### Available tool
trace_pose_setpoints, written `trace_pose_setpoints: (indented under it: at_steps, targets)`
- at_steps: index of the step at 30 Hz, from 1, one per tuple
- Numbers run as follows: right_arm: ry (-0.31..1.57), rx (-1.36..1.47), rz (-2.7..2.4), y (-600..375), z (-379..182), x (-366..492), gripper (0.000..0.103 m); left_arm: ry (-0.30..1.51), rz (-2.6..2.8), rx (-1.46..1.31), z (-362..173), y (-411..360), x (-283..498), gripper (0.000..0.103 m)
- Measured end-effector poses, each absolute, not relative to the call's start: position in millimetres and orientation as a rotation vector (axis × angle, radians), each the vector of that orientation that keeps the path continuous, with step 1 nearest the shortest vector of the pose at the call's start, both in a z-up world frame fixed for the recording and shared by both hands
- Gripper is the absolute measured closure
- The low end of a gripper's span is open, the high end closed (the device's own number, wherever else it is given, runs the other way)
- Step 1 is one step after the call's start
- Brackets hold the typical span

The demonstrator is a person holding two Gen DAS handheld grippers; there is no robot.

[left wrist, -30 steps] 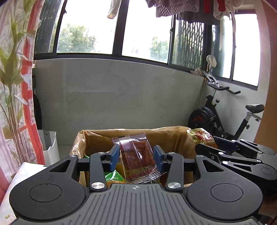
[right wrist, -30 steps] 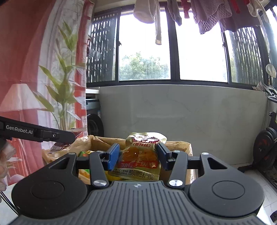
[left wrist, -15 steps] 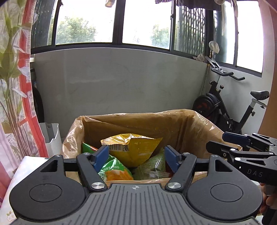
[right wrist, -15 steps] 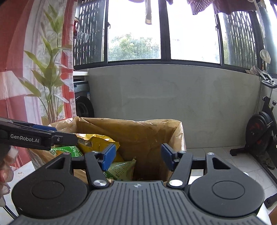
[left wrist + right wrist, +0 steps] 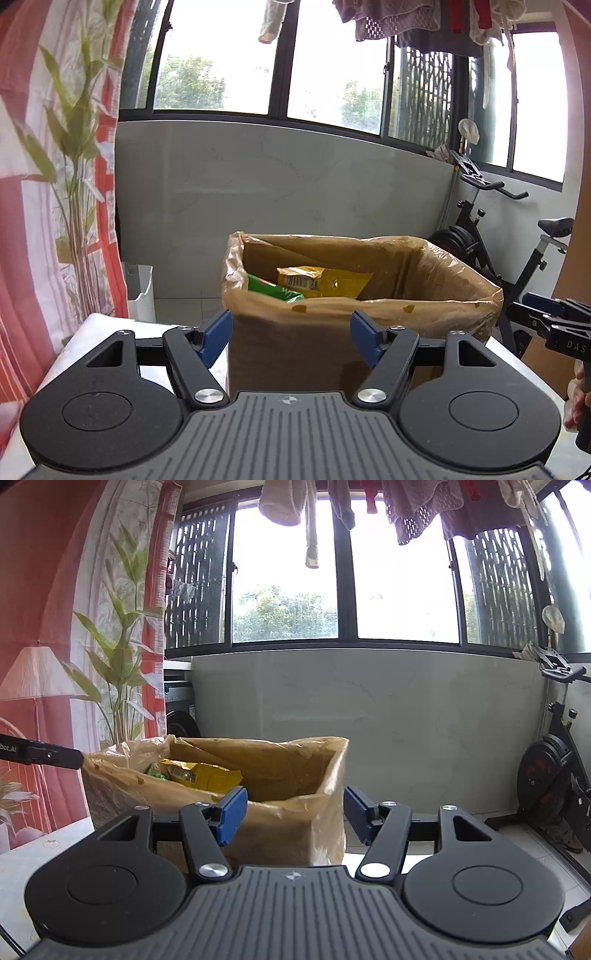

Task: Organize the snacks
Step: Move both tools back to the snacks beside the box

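A cardboard box lined with a brown plastic bag (image 5: pixel 288 354) stands on the table ahead of both grippers; it also shows in the right wrist view (image 5: pixel 295 782). Inside lie a yellow snack bag (image 5: pixel 325 282) and a green snack bag (image 5: pixel 269 290); both show in the right wrist view, yellow (image 5: pixel 203 775) and green (image 5: pixel 157 768). My left gripper (image 5: pixel 291 336) is open and empty, level with the box's near wall. My right gripper (image 5: pixel 293 814) is open and empty, near the box's right corner.
The box stands on a white table (image 5: pixel 85 332). A red patterned curtain (image 5: pixel 44 184) hangs at the left. An exercise bike (image 5: pixel 491 236) stands at the right. A white bin (image 5: pixel 140 291) sits on the floor by the grey wall. Laundry hangs above the window.
One second ago each gripper held a snack packet over the box. Both opened and let the packets drop in, then drew back and away from the box.
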State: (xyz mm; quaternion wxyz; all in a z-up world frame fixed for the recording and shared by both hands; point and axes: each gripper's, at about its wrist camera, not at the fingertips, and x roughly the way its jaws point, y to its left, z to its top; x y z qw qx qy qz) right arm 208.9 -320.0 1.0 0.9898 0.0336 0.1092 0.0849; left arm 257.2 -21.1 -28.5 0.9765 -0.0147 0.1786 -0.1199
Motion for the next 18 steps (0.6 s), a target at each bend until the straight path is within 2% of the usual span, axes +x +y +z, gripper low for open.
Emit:
trace_pose_setpoints:
  at_steps: [6, 18]
  targets:
    - [0.315, 0.077, 0.114, -323.5, -42.0, 197.5, 0.042, 0.395, -0.2, -0.101, -50.9, -17.0, 244.5, 0.031]
    - [0.532, 0.042, 0.039, -306.5, -116.9, 210.1, 0.043, 0.485, -0.206, -0.068, -85.7, -37.2, 239.9, 0.034]
